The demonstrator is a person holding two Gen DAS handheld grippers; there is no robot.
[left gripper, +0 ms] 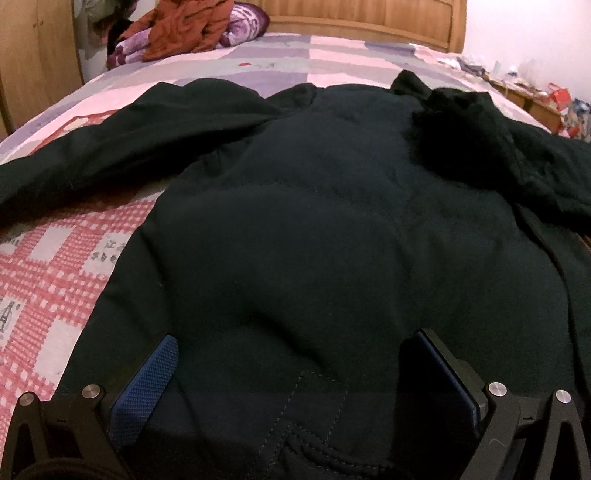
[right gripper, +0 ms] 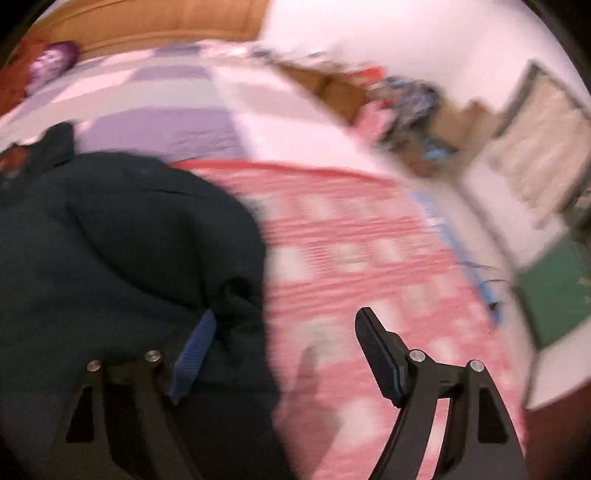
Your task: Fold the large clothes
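A very dark, almost black jacket (left gripper: 295,221) with a green tinge lies on a bedspread (left gripper: 55,266) of red-and-white checks, pale pink and lilac blocks. Beyond it — a rust-orange garment (left gripper: 184,29), a purple patterned pillow (left gripper: 240,22), a honey-brown wooden headboard (left gripper: 362,18).

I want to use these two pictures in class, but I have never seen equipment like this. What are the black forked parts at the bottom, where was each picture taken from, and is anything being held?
A person holds a two-fingered tool in each hand, each carrying a camera that looks along its fingers. The left tool view shows a dark coat spread on a checked bed; its fingers stand apart over the hem, gripping nothing. The blurred right tool view looks past the coat's edge; it is open too, holding nothing.
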